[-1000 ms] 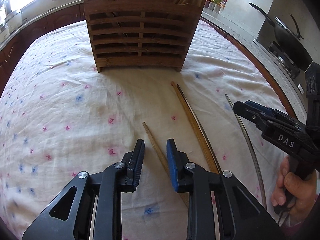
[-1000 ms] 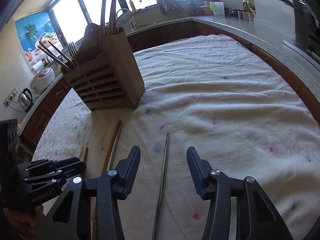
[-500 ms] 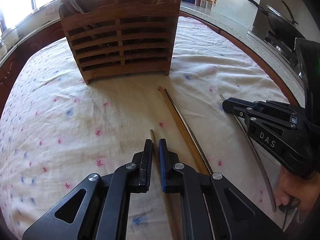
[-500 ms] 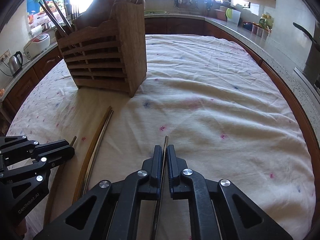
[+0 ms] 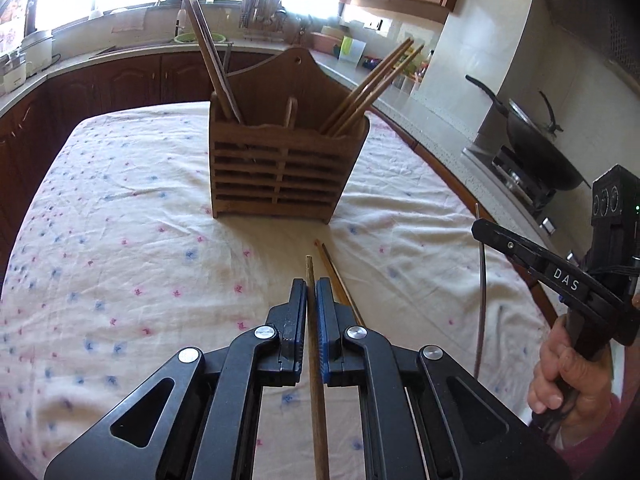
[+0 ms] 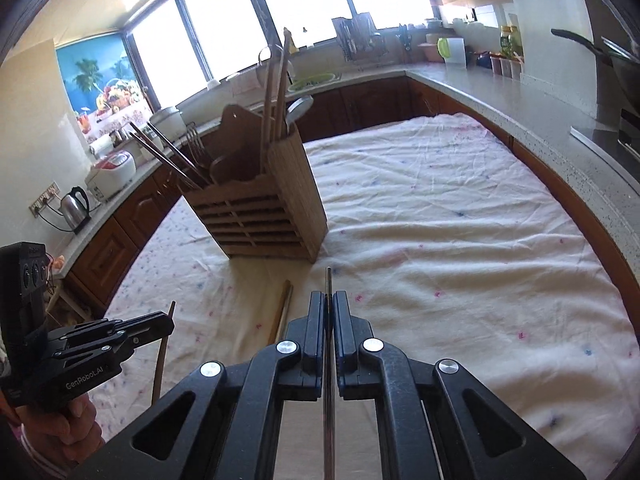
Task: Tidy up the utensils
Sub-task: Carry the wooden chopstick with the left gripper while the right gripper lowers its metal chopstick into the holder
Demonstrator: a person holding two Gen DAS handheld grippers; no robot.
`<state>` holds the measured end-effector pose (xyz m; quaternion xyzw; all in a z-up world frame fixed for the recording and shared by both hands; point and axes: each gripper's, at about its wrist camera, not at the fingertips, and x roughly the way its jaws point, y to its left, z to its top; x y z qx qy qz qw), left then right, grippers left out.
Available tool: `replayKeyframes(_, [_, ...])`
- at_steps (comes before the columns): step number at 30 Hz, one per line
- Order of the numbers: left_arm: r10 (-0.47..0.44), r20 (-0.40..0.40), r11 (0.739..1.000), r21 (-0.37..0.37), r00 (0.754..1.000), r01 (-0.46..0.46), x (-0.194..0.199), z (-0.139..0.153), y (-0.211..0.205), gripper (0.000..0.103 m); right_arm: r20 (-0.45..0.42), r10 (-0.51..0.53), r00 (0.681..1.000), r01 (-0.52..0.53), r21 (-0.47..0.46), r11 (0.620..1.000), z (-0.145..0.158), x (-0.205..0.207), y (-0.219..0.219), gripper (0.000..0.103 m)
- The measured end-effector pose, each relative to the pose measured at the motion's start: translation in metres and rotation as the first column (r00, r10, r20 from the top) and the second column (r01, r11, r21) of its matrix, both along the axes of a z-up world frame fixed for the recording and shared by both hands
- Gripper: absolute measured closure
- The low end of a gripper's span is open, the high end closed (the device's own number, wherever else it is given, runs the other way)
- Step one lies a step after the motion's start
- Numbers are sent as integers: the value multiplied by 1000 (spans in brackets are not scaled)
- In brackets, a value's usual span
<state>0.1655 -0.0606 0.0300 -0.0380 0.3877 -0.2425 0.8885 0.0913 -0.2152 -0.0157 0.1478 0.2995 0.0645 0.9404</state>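
A slatted wooden utensil holder (image 5: 286,168) stands on the flowered tablecloth, with chopsticks in both compartments; it also shows in the right wrist view (image 6: 260,208). My left gripper (image 5: 311,292) is shut on a wooden chopstick (image 5: 314,344), held above the cloth and pointing at the holder. My right gripper (image 6: 329,304) is shut on a metal chopstick (image 6: 328,280), also raised; the left wrist view shows it (image 5: 482,280) at the right. A pair of chopsticks (image 5: 340,276) lies on the cloth in front of the holder.
The tablecloth (image 5: 120,240) covers the whole table. A counter with a wok (image 5: 536,148) runs along the right. A kettle (image 6: 76,204) and rice cooker (image 6: 112,170) stand on the left counter. A sink and windows are behind.
Both grippers closed on their chopsticks about half a second ago and have since lifted them off the cloth, away from the table surface.
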Motion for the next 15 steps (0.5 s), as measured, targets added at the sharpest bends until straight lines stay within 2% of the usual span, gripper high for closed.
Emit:
replayKeyframes(7, [30, 102, 998, -58, 994, -24, -18, 41, 24, 99, 128, 2, 992, -4, 13, 1000, 47, -24, 0, 99])
replayKeyframes(15, [54, 168, 992, -124, 984, -33, -27, 71, 43, 99, 218, 7, 976, -9, 7, 1000, 82, -37, 4, 99])
